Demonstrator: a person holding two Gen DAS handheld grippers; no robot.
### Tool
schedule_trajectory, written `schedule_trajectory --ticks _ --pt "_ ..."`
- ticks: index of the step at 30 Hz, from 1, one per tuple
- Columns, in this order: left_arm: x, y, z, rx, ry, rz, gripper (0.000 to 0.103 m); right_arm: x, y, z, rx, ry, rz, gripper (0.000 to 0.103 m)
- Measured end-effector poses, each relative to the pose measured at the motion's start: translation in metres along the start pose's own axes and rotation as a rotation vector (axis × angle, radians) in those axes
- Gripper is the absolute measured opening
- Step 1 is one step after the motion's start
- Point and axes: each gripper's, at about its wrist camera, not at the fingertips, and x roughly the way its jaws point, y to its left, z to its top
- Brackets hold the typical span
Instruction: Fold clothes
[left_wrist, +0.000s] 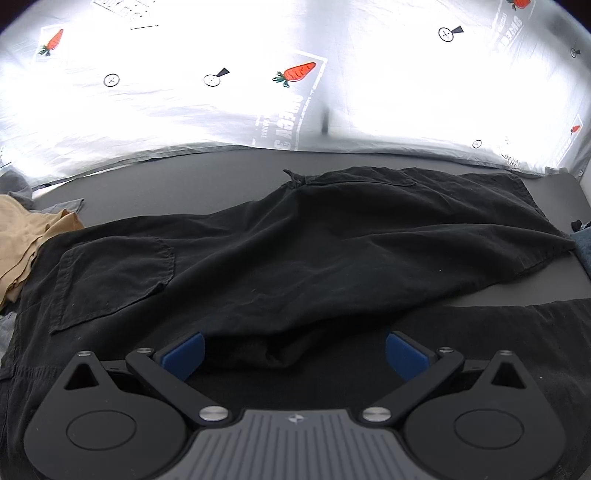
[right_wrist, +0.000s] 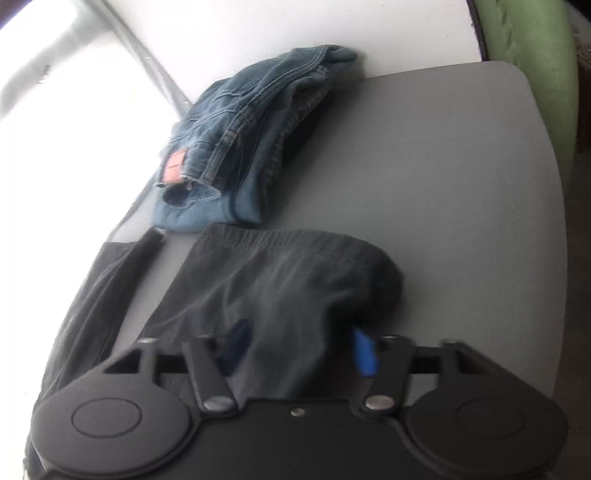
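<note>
Looking through the left wrist view, you kept the left gripper (left_wrist: 294, 350) wide open, empty, over black trousers (left_wrist: 295, 251) filling mid-frame. In the right wrist view, your right gripper (right_wrist: 301, 349) straddled a trouser leg (right_wrist: 280, 280), its grip unclear. Soft, limp cloth: take the hem.

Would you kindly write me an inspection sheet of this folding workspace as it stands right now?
Surface: grey table top, mostly bare on the right wrist view's right side.
Job's things: black trousers spread flat, a patch pocket facing up; one leg end bunched at the right tongs.
Clutter: folded blue jeans beyond the trousers; tan garment at the left edge.
Grippers: left tongs open, low over the black cloth; right tongs with black cloth between the fingers, blurred.
Cables: nothing seen.
Surroundings: white carrot-print sheet behind the table; green chair at the far corner.
</note>
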Motion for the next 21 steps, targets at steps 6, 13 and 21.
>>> schedule_trajectory --ticks 6,13,21 --pt "-0.037 0.037 -0.028 -0.117 0.001 0.128 0.103 -0.028 0.015 0.021 -0.091 -0.153 -0.197 0.003" --pt "-0.072 0.113 -0.068 -0.272 0.044 0.309 0.103 -0.012 0.030 -0.002 -0.449 -0.132 -0.385 0.025" --pt "-0.086 0.206 -0.116 -0.469 0.078 0.314 0.103 -0.086 0.078 -0.053 -0.501 -0.179 -0.270 0.072"
